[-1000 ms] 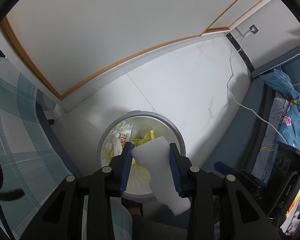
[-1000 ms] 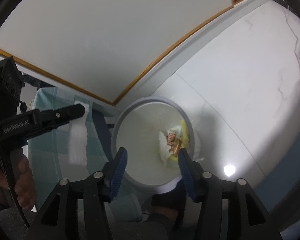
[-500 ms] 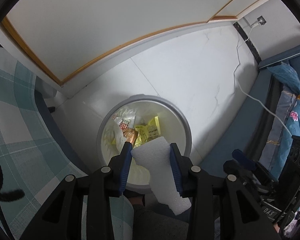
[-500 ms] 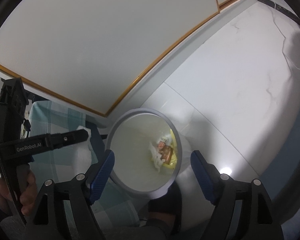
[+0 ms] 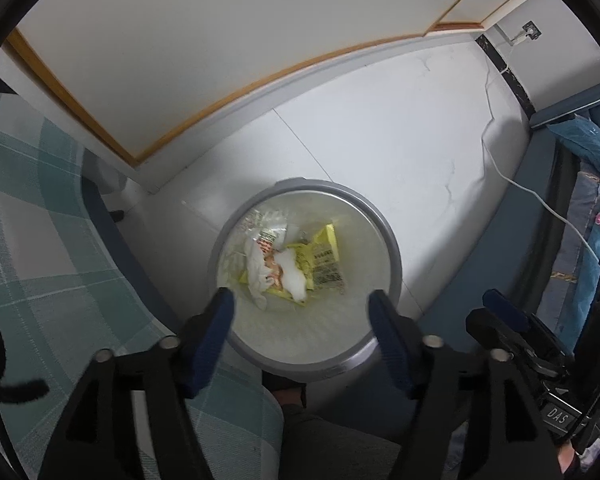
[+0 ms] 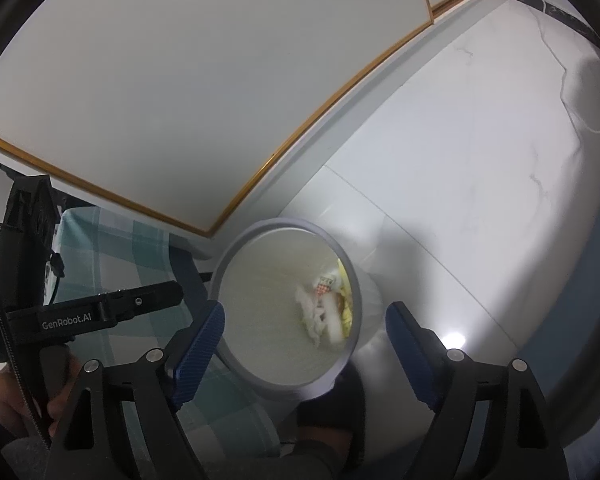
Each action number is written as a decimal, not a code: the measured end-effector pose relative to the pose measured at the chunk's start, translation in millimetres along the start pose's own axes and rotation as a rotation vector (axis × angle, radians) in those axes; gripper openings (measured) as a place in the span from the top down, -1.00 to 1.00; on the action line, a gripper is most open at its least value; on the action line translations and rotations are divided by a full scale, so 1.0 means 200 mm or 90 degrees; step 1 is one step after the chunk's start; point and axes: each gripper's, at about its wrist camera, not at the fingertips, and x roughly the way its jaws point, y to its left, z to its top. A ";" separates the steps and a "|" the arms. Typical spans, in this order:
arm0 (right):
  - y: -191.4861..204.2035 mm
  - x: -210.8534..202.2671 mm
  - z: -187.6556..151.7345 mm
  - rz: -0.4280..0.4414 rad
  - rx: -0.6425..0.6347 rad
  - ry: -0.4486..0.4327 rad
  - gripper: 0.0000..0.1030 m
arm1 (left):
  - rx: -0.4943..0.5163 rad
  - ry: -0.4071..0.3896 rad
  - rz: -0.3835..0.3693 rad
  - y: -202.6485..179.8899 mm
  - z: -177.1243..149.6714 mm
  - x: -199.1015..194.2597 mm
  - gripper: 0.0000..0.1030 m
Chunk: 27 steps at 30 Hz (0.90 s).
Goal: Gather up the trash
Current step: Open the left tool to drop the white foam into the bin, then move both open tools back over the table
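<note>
A round grey-rimmed trash bin (image 5: 392, 256) stands on the white floor, also in the right wrist view (image 6: 260, 376). Inside lie yellow wrappers (image 5: 324, 256), crumpled white paper (image 5: 258, 272) and a white foam piece (image 5: 292, 276), which also shows in the right wrist view (image 6: 332, 316). My left gripper (image 5: 302, 320) is open and empty above the bin's near rim. My right gripper (image 6: 306, 340) is open and empty above the bin. The left gripper's body (image 6: 80, 316) shows at the left of the right wrist view.
A teal checked cloth (image 5: 32, 240) covers a surface left of the bin. A white wall with a wooden trim (image 5: 260, 80) runs behind. A white cable (image 5: 532, 192) crosses the floor at the right, by blue bedding (image 5: 592, 152). A dark shoe (image 5: 284, 388) sits below the bin.
My left gripper has opened and the white foam piece has dropped into the bin. My right gripper opened wider half a second earlier and stays open.
</note>
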 end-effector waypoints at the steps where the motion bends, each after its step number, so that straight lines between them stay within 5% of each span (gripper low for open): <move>1: 0.00 0.00 0.00 0.000 0.000 0.001 -0.61 | 0.000 -0.005 0.004 0.00 0.00 -0.01 -0.35; 27: 0.11 -0.21 0.00 0.004 -0.013 -0.044 -0.80 | -0.008 -0.130 0.037 0.02 -0.11 -0.34 -0.50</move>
